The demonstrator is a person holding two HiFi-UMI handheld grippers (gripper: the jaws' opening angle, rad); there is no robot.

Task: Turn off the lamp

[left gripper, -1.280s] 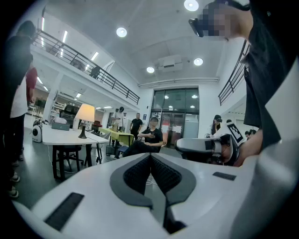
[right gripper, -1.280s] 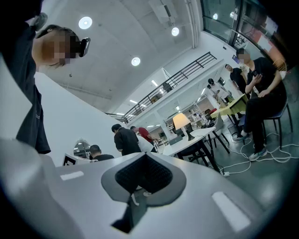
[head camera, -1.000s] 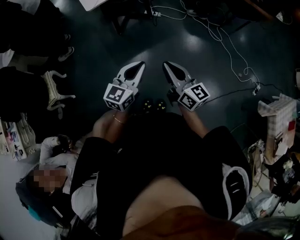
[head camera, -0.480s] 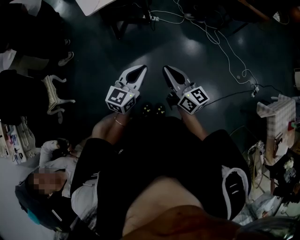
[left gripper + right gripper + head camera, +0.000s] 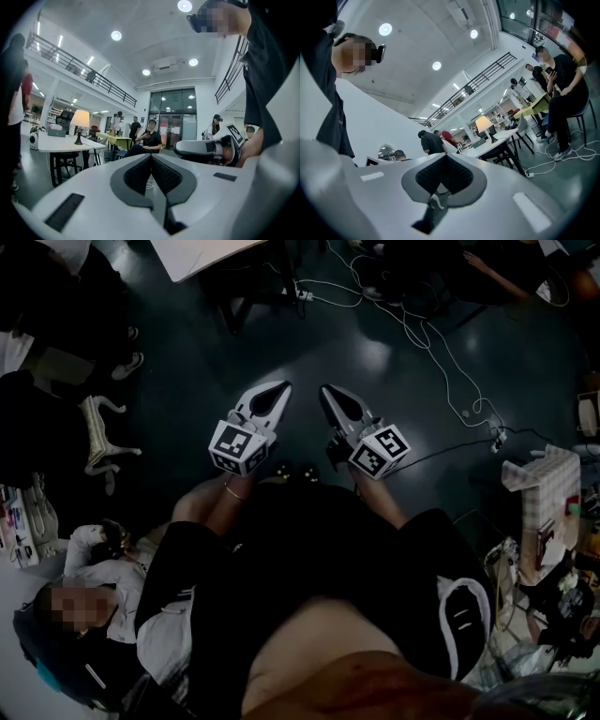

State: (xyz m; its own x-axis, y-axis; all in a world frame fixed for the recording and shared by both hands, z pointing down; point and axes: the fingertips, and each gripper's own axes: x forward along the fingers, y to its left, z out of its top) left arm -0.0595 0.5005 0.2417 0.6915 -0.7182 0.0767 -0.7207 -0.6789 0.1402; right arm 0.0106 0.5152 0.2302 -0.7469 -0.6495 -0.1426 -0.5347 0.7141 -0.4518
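Currently the lamp (image 5: 80, 123) is lit and stands upright on a white table (image 5: 65, 143), far off at the left of the left gripper view. In the right gripper view it is found right of centre, on the same table. It is well apart from both grippers. Both sets of fingers are closed together with nothing between them: left gripper (image 5: 151, 160), right gripper (image 5: 445, 159), both held roughly level in front of the body.

Risks, as judged:
- Loose cables (image 5: 412, 320) are strung over the floor (image 5: 187, 362) ahead, so a foot could be caught on the way over.
- The lamp's base looks small under a wide shade, so it could be tipped or slid if the switch is jabbed hard or the shade is bumped.
- A small switch could be missed by blunt, closed fingers.
- A grey box (image 5: 56, 133) is set just beside the lamp and could be knocked.

Not made out: the switch, its type and the lamp's cord, since the lamp is too small in both gripper views. The lamp is not seen in the head view at all. That view is dark, and its lower half is filled by the person's own body.
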